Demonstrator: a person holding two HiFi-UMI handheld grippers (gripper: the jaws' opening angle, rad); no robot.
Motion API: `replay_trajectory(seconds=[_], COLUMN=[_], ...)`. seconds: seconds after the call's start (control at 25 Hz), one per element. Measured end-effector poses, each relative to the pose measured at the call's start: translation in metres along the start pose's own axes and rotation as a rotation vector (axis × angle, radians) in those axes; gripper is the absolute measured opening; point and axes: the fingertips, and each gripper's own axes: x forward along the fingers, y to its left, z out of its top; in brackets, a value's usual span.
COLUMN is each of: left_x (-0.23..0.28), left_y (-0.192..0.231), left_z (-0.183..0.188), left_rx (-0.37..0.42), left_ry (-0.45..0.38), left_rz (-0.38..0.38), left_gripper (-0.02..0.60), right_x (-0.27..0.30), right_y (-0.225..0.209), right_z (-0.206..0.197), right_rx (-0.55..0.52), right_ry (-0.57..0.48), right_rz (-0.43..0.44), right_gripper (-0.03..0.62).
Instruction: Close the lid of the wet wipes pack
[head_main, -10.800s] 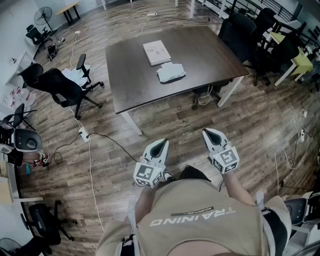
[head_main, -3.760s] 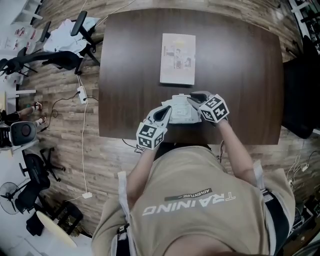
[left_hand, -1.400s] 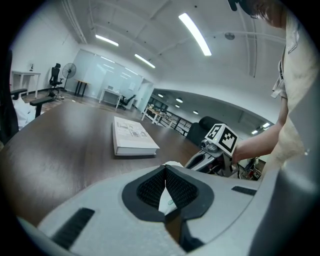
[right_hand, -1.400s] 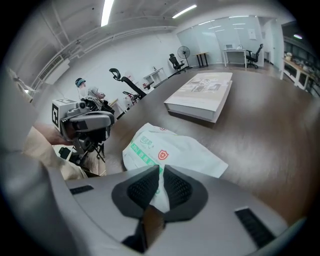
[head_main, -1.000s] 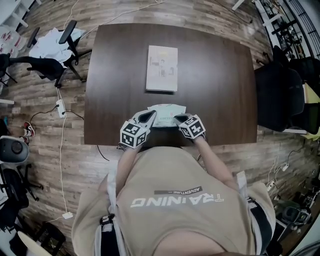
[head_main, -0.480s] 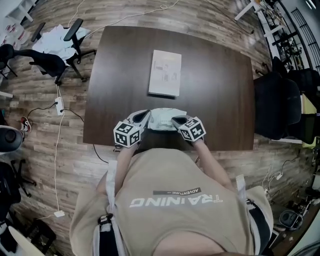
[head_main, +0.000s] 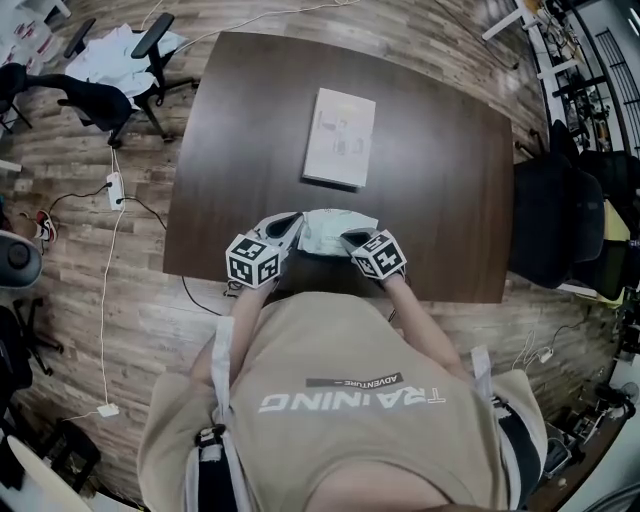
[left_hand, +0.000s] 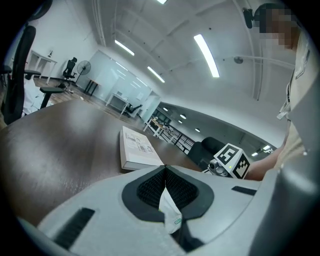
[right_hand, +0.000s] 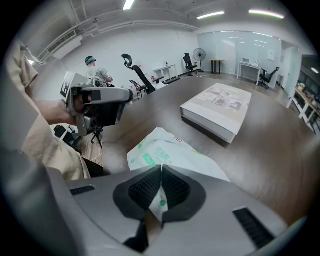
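Note:
The wet wipes pack (head_main: 325, 229), white film with green print, lies near the table's near edge between my two grippers. My left gripper (head_main: 289, 224) is shut on the pack's left end; a white strip of film (left_hand: 170, 212) sticks out between its pads. My right gripper (head_main: 351, 239) is shut on the right end, where the film (right_hand: 160, 202) is pinched in the same way. In the right gripper view the pack (right_hand: 167, 150) looks crumpled, and I cannot make out its lid. The left gripper (right_hand: 97, 107) shows beyond it.
A white book (head_main: 340, 138) lies flat on the dark brown table (head_main: 450, 180), just beyond the pack. It also shows in both gripper views, as the book (left_hand: 137, 147) and the book (right_hand: 217, 107). Office chairs (head_main: 560, 220) stand to the right and far left; cables run across the wood floor.
Ten seconds ago both grippers hung free, far from the table. They then came to the pack. Over the last second both stay shut on its ends, hardly moving.

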Motion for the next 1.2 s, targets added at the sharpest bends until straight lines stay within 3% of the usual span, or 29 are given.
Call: replay_trajectory(seconds=[0.32,0.48,0.6,0.8,1.0,1.2], left_x=[-0.001,-0.001,-0.001,0.002,0.006,0.005], left_y=[0.002,-0.001,-0.001,-0.015,-0.031,-0.054], left_z=[0.002,0.006,0.012,0.027,0.046,0.099], left_rx=[0.018,-0.017,-0.002,0.055,0.135,0.172], left_ry=[-0.001,-0.029,-0.028,-0.016,-0.008,-0.084], left_rz=[0.006,0.000,0.005,-0.003,-0.006,-0.018], left_gripper=[0.009,0.009,0.009,0.009,0.009,0.009], right_x=[0.009,0.009,0.006,-0.019,-0.059,-0.108], right_y=[0.003,0.002,0.001,-0.005,-0.011,-0.013], right_z=[-0.002,-0.003,-0.006,-0.021,-0.003,0.037], right_rx=[-0.151,-0.084,-0.020,-0.051,0.006,-0.024], right_ry=[0.069,-0.007,-0.053,-0.069,-0.203,-0.354], right_rz=[0.011,0.000,-0.002,-0.051,-0.082,-0.104], right_gripper=[0.017,0.015,0.014,0.014,0.014,0.014])
